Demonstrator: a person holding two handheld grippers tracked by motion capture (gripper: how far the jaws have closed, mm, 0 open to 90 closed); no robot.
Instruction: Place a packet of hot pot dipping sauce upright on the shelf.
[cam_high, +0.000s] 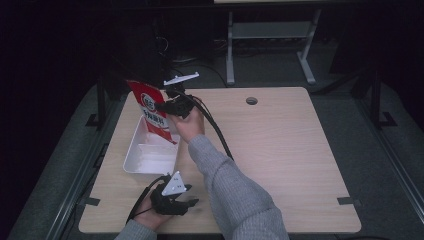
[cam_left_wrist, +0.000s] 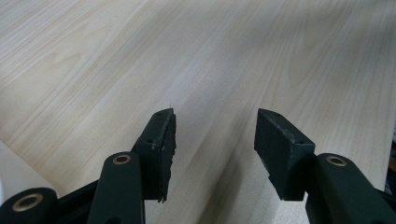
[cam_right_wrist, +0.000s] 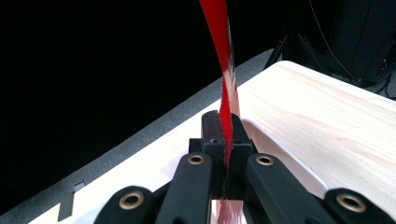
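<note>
The right tongs (cam_right_wrist: 226, 140) are clamped on a red-and-white packet (cam_high: 152, 110), held upright above the far end of a white tray (cam_high: 134, 159); the right forearm reaches forward in a grey sleeve (cam_high: 235, 195). The packet's dark printed characters are too small to read. The left tongs (cam_left_wrist: 215, 135) rest gaping and empty over the bench (cam_high: 280, 150), near the tray's near edge.

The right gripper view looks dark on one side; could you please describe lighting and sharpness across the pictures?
High view: lit light wooden table, black surroundings. Right gripper view: black background at left, thin red printed packet slightly soft. Left gripper view: evenly lit wood grain, sharp black left gripper.
</note>
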